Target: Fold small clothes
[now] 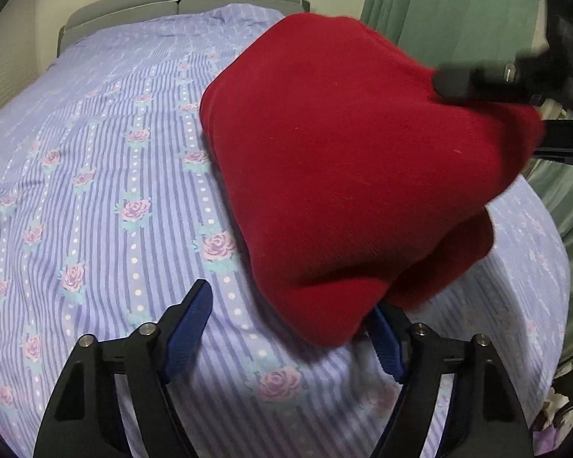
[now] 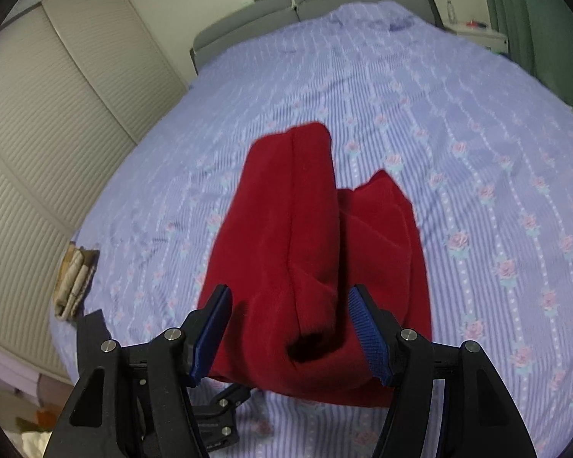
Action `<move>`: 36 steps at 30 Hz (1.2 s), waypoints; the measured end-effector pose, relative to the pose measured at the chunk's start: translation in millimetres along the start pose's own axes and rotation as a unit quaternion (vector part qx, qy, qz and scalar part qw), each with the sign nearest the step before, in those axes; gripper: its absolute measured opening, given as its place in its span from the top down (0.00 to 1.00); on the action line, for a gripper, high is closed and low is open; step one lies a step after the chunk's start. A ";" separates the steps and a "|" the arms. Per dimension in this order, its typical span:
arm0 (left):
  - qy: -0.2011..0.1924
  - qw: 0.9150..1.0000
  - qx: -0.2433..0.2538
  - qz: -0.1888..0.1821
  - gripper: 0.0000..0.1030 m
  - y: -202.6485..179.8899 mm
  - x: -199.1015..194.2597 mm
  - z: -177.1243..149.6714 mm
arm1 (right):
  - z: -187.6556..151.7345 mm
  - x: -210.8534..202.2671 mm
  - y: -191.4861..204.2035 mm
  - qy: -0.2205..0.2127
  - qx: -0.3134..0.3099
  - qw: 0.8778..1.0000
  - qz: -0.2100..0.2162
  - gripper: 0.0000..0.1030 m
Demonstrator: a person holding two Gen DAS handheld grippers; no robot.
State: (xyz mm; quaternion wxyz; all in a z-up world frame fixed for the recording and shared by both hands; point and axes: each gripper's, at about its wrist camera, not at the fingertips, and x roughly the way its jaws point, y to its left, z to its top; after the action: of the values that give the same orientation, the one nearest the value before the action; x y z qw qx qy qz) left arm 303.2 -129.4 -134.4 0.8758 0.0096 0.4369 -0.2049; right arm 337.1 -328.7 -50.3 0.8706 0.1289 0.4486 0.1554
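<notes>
The red garment [image 1: 340, 175] lies bunched on the bed [image 1: 95, 160], which is covered by a lilac striped sheet with rose print. In the left wrist view the garment occupies the centre and right of the frame; to the left of the garment the sheet is open all the way to the grey headboard [image 1: 179, 0] and the left bed edge. To the right of the garment the bed edge is close, with the green curtain [image 1: 458, 11] just beyond it.

The left hand-held gripper [image 1: 292, 336] has its jaws spread wide. The garment's near corner sits between the jaws, partly covering the right pad; contact cannot be confirmed.

In the right wrist view, left of the garment, a folded pale cloth [image 2: 76, 282] lies at the left bed edge, well apart from the garment, in front of the louvred wardrobe doors [image 2: 57, 114]. The garment's [image 2: 305, 252] long axis runs from the gripper toward the headboard, with a folded ridge along its left half. The right hand-held gripper [image 2: 290, 332] has its jaws apart, straddling the garment's near end; the fabric appears loose between the pads. Right of the garment the sheet is open to the far bed edge.
</notes>
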 end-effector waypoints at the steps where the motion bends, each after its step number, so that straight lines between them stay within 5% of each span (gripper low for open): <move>1: 0.001 1.000 -0.004 -0.002 0.26 0.7 0.2 -0.4 | -1.1 0.5 -0.4 -0.005 -0.005 1.000 -0.003 0.69; 7: -0.013 1.000 -0.022 0.017 0.33 -8.8 -10.7 0.5 | -8.2 -17.9 11.8 -0.052 -0.085 0.994 -0.046 0.74; 10: -0.019 0.996 -0.086 0.025 0.38 -8.6 -15.9 -2.0 | -12.5 -32.6 18.2 -0.084 -0.140 0.985 -0.057 0.75; 15: -0.025 0.986 -0.152 0.058 0.38 -8.0 -16.7 -13.9 | -23.3 -19.0 -5.2 -0.068 -0.146 0.984 -0.082 0.75; 19: -0.009 0.980 -0.194 0.051 0.38 4.0 -12.1 -20.3 | -40.5 -2.3 -16.2 -0.048 -0.124 0.988 -0.078 0.76; 25: -0.011 0.985 -0.166 0.052 0.38 3.2 -12.5 -24.1 | -56.8 15.2 -53.4 -0.052 -0.032 0.998 -0.033 0.75; 36: -0.018 0.992 -0.104 0.066 0.32 2.9 -13.9 -23.1 | -38.7 26.4 -41.1 -0.044 -0.090 0.993 -0.062 0.72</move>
State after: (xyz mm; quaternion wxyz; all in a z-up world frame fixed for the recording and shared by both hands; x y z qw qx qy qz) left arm 279.3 -117.3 -138.5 0.8914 -0.0559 0.4386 -0.0999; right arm 326.2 -352.9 -106.6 0.9054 0.0286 0.4016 0.1346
